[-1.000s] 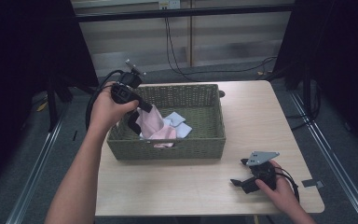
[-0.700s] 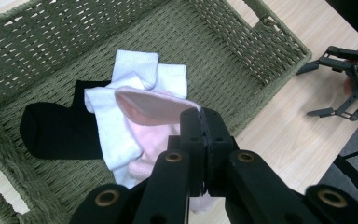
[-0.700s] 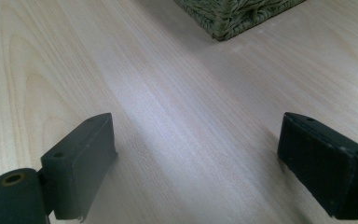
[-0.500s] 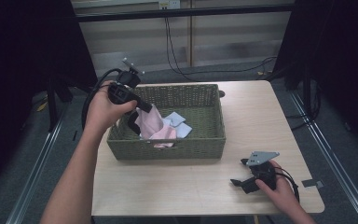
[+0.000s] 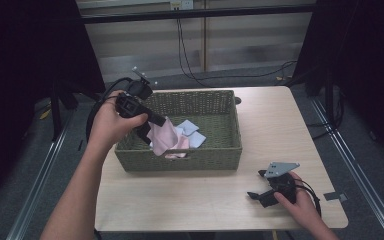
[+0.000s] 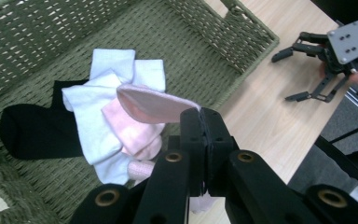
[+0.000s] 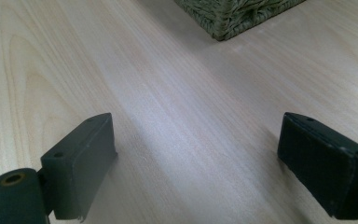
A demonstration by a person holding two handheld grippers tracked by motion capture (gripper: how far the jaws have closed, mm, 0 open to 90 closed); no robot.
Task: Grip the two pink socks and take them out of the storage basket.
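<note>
My left gripper [image 5: 149, 126] hangs over the left part of the green wicker basket [image 5: 180, 162], shut on a pink sock [image 5: 165, 137]. In the left gripper view the closed jaws [image 6: 200, 119] pinch the sock's folded edge [image 6: 154, 102], and the rest of the sock droops into the basket [image 6: 223, 42]. Under it lie white socks [image 6: 98, 102] and a black sock [image 6: 32, 133]. My right gripper [image 5: 261, 187] rests open on the table at the front right, with nothing between its fingers [image 7: 196, 154]. It also shows in the left gripper view, far off [image 6: 289, 77].
The light wooden table [image 5: 280, 125] has bare room right of and in front of the basket. A corner of the basket [image 7: 233, 14] shows ahead of the right gripper. Cables [image 5: 190, 55] and dark stands lie behind the table.
My left hand has drifted slightly and risen a little with the pink sock still pinched. The right gripper has stayed where it was.
</note>
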